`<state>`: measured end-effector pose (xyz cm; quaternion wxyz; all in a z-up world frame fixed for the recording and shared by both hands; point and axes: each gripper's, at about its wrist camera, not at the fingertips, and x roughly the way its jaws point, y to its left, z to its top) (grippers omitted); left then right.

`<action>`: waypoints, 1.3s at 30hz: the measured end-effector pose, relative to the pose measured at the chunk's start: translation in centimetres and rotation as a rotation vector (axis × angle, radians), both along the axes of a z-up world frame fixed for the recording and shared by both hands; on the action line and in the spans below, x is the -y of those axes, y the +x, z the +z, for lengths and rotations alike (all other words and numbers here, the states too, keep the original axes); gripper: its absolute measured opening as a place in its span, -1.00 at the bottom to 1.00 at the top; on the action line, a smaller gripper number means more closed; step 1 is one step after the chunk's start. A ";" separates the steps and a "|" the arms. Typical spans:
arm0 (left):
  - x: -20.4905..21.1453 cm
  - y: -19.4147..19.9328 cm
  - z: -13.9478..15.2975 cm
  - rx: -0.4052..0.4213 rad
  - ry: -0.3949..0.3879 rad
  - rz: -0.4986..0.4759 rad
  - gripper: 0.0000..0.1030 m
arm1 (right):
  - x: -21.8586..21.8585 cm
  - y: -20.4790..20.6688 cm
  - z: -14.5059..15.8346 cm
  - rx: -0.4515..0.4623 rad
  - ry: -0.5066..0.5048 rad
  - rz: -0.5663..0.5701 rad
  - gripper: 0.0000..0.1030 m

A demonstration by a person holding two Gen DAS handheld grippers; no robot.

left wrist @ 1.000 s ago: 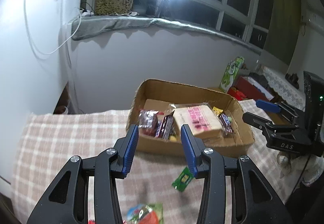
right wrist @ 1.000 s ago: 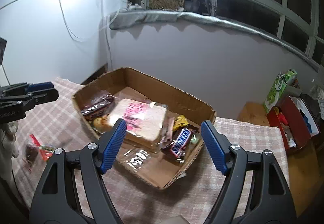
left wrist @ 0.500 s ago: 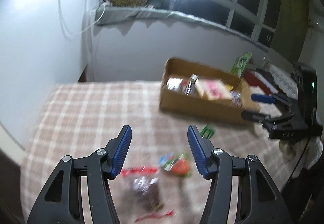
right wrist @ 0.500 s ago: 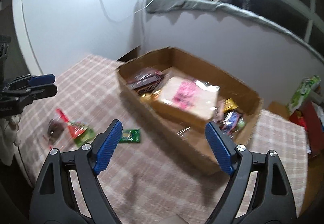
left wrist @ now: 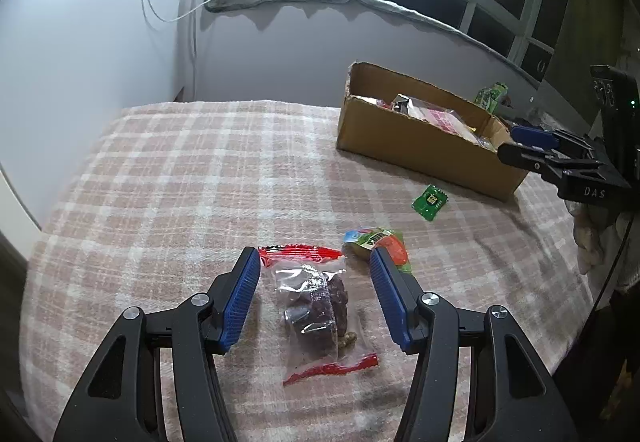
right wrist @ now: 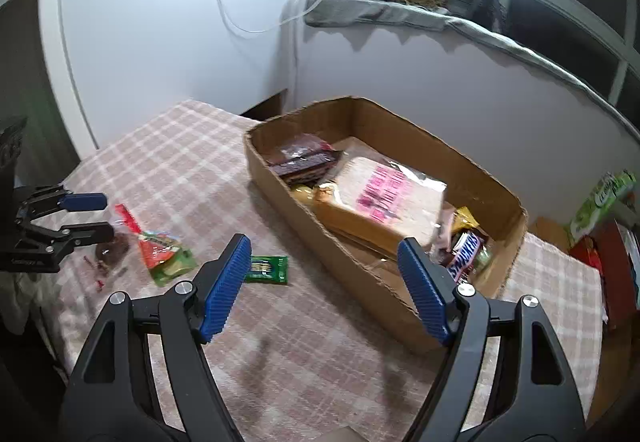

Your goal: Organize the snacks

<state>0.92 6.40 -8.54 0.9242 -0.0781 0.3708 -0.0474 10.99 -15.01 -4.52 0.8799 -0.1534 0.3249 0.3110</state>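
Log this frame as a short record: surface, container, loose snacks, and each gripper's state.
surface: pink plaid tablecloth
container: open cardboard box, holds bagged bread and candy bars
loose snacks: clear red-edged bag of dark fruit; red-green packet; small green sachet
left gripper: open, fingers straddling the clear bag, not pressing
right gripper: open, empty, jaws just narrowing

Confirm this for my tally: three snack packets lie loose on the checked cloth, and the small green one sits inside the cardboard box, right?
Not inside. The right wrist view shows the small green packet on the checked cloth, beside the cardboard box. Three loose packets is correct.
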 end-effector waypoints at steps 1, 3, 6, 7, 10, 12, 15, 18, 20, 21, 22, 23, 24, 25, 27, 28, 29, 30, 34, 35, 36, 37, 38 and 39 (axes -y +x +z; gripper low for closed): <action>-0.1 -0.2 0.0 0.004 -0.003 -0.002 0.09 | -0.2 0.0 0.0 -0.008 0.004 0.018 0.51; -0.1 -0.3 0.0 0.007 -0.006 -0.003 0.09 | -0.9 0.0 -0.4 -0.039 0.010 0.074 0.37; -0.3 -0.6 -0.1 0.008 -0.016 -0.003 0.09 | -2.2 0.4 -1.1 -0.112 0.031 0.154 0.08; -0.4 -0.7 -0.2 0.007 -0.017 -0.004 0.09 | -2.6 0.6 -1.4 -0.137 0.032 0.167 0.07; -0.8 -0.8 -0.4 0.000 -0.028 -0.003 0.09 | -4.2 1.9 -2.8 -0.220 0.028 0.194 0.07; -1.0 -0.8 -0.6 -0.009 -0.040 -0.003 0.09 | -4.9 2.7 -3.7 -0.268 0.030 0.191 0.05; -1.3 -0.9 -0.9 -0.014 -0.048 -0.002 0.09 | -6.4 3.5 -4.6 -0.288 0.004 0.199 -0.03; -1.4 -0.9 -0.9 -0.018 -0.062 -0.005 0.09 | -7.7 3.7 -5.4 -0.294 -0.033 0.210 -0.03; -1.2 -0.9 -0.7 -0.014 -0.063 -0.010 0.09 | -8.3 4.0 -6.1 -0.313 -0.056 0.203 -0.03; -1.1 -0.9 -0.7 -0.013 -0.062 -0.015 0.09 | -8.5 4.2 -6.4 -0.324 -0.061 0.201 -0.03; -1.0 -0.8 -0.7 -0.014 -0.062 -0.019 0.09 | -8.6 4.3 -6.7 -0.337 -0.065 0.197 -0.03; -0.9 -0.9 -0.7 -0.015 -0.062 -0.023 0.09 | -8.5 4.5 -6.9 -0.349 -0.065 0.186 -0.03; -0.8 -0.9 -0.7 -0.015 -0.061 -0.026 0.09 | -8.3 4.6 -6.8 -0.355 -0.060 0.179 -0.04; -0.7 -0.9 -0.7 -0.014 -0.061 -0.026 0.09 | -8.1 4.7 -6.8 -0.367 -0.056 0.170 -0.04; -0.7 -0.8 -0.7 -0.015 -0.059 -0.026 0.09 | -7.3 5.0 -6.7 -0.401 -0.039 0.151 -0.04; -0.7 -0.8 -0.8 -0.017 -0.060 -0.025 0.09 | -6.9 5.0 -6.7 -0.414 -0.030 0.147 -0.04; -0.7 -0.8 -0.8 -0.018 -0.060 -0.025 0.09 | -6.5 5.1 -6.7 -0.432 -0.017 0.141 -0.04; -0.7 -0.8 -0.8 -0.018 -0.058 -0.025 0.09 | -6.1 5.2 -6.7 -0.457 0.003 0.132 -0.04; -0.4 -0.7 -1.1 -0.030 -0.047 -0.032 0.09 | -4.8 5.1 -6.8 -0.505 0.043 0.129 -0.04; -0.4 -0.7 -1.2 -0.035 -0.044 -0.032 0.09 | -4.6 4.7 -6.8 -0.487 0.026 0.131 -0.04; -0.3 -0.6 -1.2 -0.038 -0.041 -0.032 0.09 | -4.6 4.4 -6.8 -0.471 0.011 0.133 -0.04; -0.3 -0.5 -1.3 -0.039 -0.038 -0.031 0.09 | -4.8 4.0 -6.8 -0.456 -0.004 0.137 -0.04; -0.2 -0.5 -1.3 -0.040 -0.036 -0.029 0.09 | -4.9 3.6 -6.8 -0.437 -0.023 0.141 -0.04; -0.2 -0.4 -1.3 -0.041 -0.033 -0.026 0.09 | -5.4 3.1 -6.9 -0.409 -0.054 0.145 -0.04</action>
